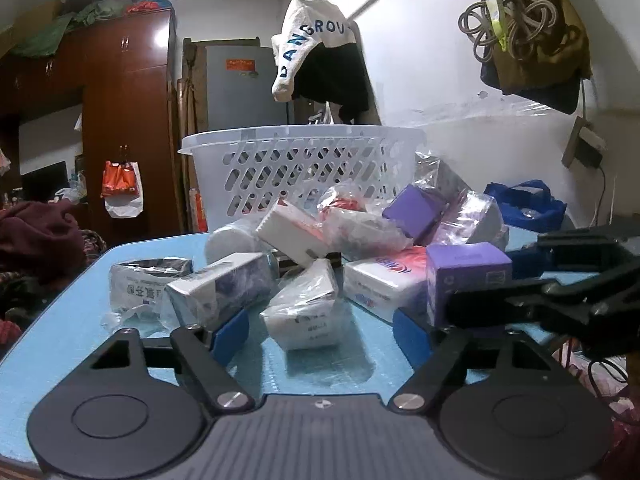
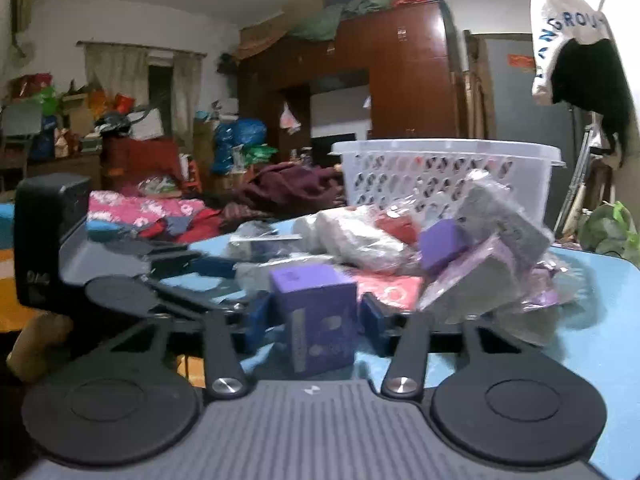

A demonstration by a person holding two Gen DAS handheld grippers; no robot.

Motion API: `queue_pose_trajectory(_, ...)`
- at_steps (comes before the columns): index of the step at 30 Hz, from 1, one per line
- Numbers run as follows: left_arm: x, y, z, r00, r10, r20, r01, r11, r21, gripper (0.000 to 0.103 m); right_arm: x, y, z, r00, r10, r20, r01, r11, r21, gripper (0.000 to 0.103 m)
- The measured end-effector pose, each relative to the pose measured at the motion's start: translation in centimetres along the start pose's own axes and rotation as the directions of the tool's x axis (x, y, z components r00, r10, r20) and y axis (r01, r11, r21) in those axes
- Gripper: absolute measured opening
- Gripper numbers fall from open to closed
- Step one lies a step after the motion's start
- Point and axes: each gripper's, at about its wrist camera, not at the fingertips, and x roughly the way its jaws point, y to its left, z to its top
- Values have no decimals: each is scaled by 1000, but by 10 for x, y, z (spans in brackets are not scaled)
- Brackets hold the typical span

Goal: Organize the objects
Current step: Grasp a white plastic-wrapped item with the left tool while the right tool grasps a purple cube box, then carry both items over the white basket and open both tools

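Left wrist view: left gripper (image 1: 320,330) fingers are standing apart around a wrapped packet (image 1: 306,312), not pressing it; the basket (image 1: 300,140) behind the pile (image 1: 360,232) is looking empty, so sorting is barely starting. Right wrist view: right gripper (image 2: 314,322) fingers are flanking the purple box (image 2: 320,316) on the worktop (image 2: 600,312), contact unclear.

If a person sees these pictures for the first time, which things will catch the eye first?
First, the heap of wrapped packets and boxes on the blue table, with the white basket behind it. Next, the purple box standing between the blue pads of the right gripper, near the table's front edge.
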Motion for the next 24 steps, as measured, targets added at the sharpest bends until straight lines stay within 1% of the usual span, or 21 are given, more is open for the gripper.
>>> queue_pose_trajectory(1, 0, 0, -1, 1000, -1, 3, 1, 1000, 2, 73, 0, 4, -1, 1000, -7, 1, 7, 1000, -11, 48)
queue_pose_trajectory(2, 0, 0, -1, 1000, -3, 5, 3, 1000, 2, 56, -2, 5, -1, 1000, -11, 5, 11, 1000, -19, 48)
queue_pose_trajectory(3, 0, 1, -1, 1000, -1, 5, 1, 1000, -4, 45, -3, 4, -1, 1000, -10, 8, 11, 1000, -15, 47)
queue_pose_trajectory(5, 1, 4, 0, 1000, -3, 3, 3, 1000, -23, 41, -7, 0, 2, 1000, 0, 17, 0, 1000, -2, 47)
queue_pose_trajectory(8, -2, 5, -1, 1000, 13, 17, -13, 1000, -24, 40, -17, -6, 4, 999, -20, 36, 20, 1000, 4, 47)
queue_pose_trajectory(13, -14, 3, -1, 997, 18, 73, -16, 1000, -26, 40, -23, -19, 7, 996, -77, 49, 76, 997, 22, 47)
queue_pose_trajectory(16, -18, 1, 1, 996, 35, 88, -34, 999, -16, 40, -26, -26, 7, 990, -132, 52, 130, 991, 37, 47)
queue_pose_trajectory(19, -18, 2, 2, 995, 50, 91, -47, 998, -29, 40, -28, -33, 8, 977, -205, 56, 202, 978, 53, 46)
queue_pose_trajectory(21, -19, 1, 2, 992, 71, 100, -68, 997, -32, 40, -30, -35, 8, 964, -260, 62, 256, 965, 55, 46)
queue_pose_trajectory(24, -22, 5, 4, 990, 90, 111, -84, 995, -55, 40, -34, -38, 9, 948, -308, 79, 305, 951, 56, 46)
